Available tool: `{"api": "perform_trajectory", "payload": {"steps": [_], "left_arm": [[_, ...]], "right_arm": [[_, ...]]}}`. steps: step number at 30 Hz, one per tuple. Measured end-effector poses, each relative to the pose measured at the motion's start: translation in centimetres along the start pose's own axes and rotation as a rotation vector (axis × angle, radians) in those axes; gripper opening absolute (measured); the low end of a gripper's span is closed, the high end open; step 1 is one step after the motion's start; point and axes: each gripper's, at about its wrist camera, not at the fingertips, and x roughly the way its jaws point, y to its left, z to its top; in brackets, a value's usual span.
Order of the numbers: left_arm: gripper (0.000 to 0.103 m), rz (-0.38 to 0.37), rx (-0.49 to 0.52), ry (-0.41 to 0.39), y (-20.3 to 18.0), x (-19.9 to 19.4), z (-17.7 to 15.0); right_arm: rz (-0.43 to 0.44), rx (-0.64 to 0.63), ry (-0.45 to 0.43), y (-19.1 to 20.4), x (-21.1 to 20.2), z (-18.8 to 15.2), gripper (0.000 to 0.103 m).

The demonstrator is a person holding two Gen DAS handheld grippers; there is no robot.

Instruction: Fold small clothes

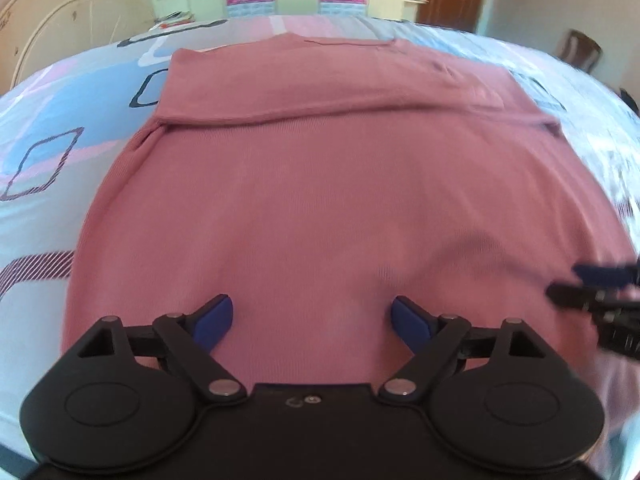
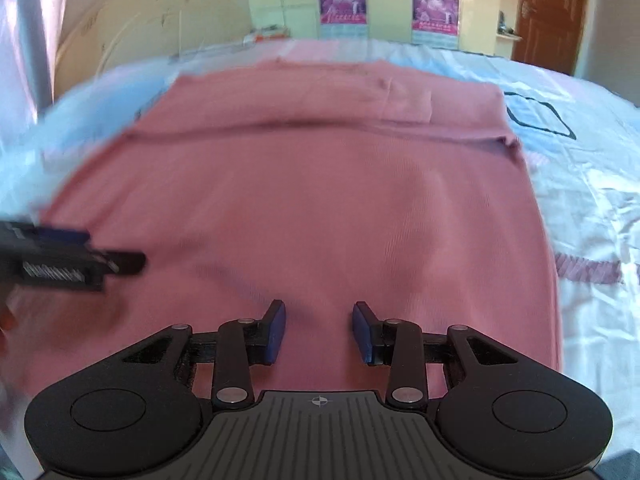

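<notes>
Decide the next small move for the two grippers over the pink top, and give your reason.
Probably lower both and pinch the near hem. The left gripper and right gripper are open and empty above the near part of the pink top, which lies flat on the bed with its far part already folded over.

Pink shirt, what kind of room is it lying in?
Most likely a bedroom. The shirt lies on a bed with a patterned sheet, a curved headboard stands at the bed's left, and a wooden door is in the far wall.
</notes>
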Motion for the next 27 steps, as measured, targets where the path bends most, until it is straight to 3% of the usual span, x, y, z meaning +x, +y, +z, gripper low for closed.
{"api": "perform_trajectory", "payload": {"steps": [8, 9, 11, 13, 16, 20, 24, 27], "left_arm": [[0.089, -0.016, 0.024, -0.010, 3.1, -3.4, -4.7], [0.089, -0.023, 0.012, -0.007, 3.5, -3.8, -5.0], [0.089, -0.031, -0.007, -0.005, 4.2, -4.4, -5.6], [0.089, -0.028, 0.001, -0.011, 4.3, -4.6, -5.8], [0.085, -0.031, -0.024, -0.005, 4.8, -5.1, -5.6], [0.084, -0.004, -0.066, -0.038, 6.0, -6.5, -5.5], [0.084, 0.052, -0.096, -0.039, 7.7, -6.5, -5.7], [0.083, 0.082, -0.134, -0.010, 9.1, -5.9, -6.0]], "right_arm": [[-0.119, -0.021, -0.008, -0.5, -3.8, -4.3, 0.038], [-0.143, -0.020, -0.001, -0.6, -4.2, -4.8, 0.048], [-0.161, 0.029, -0.001, -1.4, -5.0, -5.9, 0.055], [-0.152, 0.083, -0.003, -1.9, -5.6, -6.3, 0.056], [-0.169, 0.054, 0.006, -1.2, -6.2, -6.4, 0.056], [-0.135, 0.123, -0.035, -2.1, -8.2, -6.6, 0.056], [-0.216, 0.162, -0.060, -3.4, -9.3, -6.7, 0.056], [-0.252, 0.193, -0.004, -4.5, -8.7, -7.7, 0.056]]}}
